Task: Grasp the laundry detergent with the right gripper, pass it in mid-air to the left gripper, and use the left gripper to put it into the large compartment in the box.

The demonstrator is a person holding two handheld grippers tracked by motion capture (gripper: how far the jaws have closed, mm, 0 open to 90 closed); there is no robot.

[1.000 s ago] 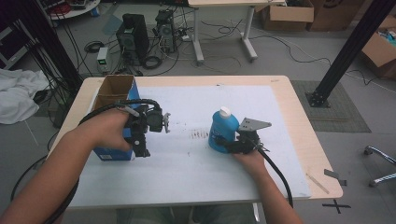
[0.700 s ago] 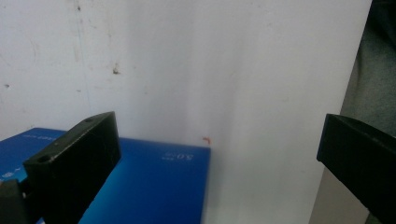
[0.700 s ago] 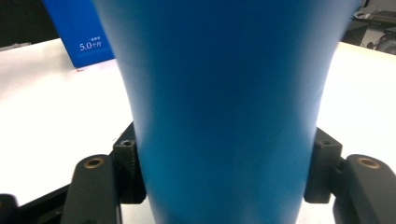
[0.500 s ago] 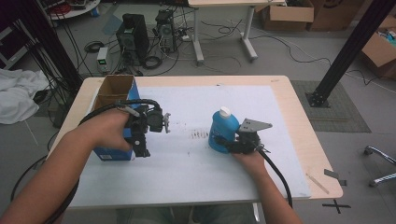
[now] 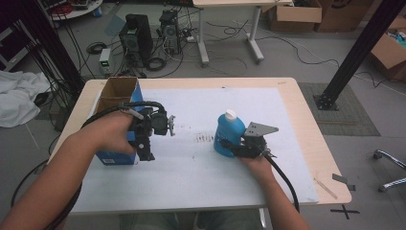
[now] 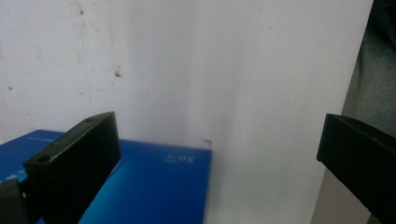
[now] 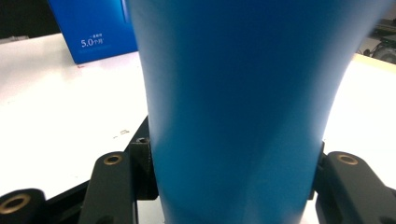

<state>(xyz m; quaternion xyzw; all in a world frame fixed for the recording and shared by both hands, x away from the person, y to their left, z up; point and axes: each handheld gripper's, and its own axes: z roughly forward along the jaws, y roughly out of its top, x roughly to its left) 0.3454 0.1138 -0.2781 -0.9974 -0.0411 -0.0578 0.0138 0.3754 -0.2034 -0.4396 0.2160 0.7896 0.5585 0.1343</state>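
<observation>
Just then the right gripper (image 5: 231, 146) had been closing and clamped the blue bottle (image 5: 227, 135), upright mid-bench; the left gripper (image 5: 158, 125) gaped wide beside the blue box (image 5: 116, 96) at the left edge.

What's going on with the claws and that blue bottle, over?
Right claw just closed on blue plastic bottle. Left claw open, above blue cardboard box. Nothing in the way.

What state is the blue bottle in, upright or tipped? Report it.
Upright: the blue bottle stands on the table with its white cap on top.
</observation>
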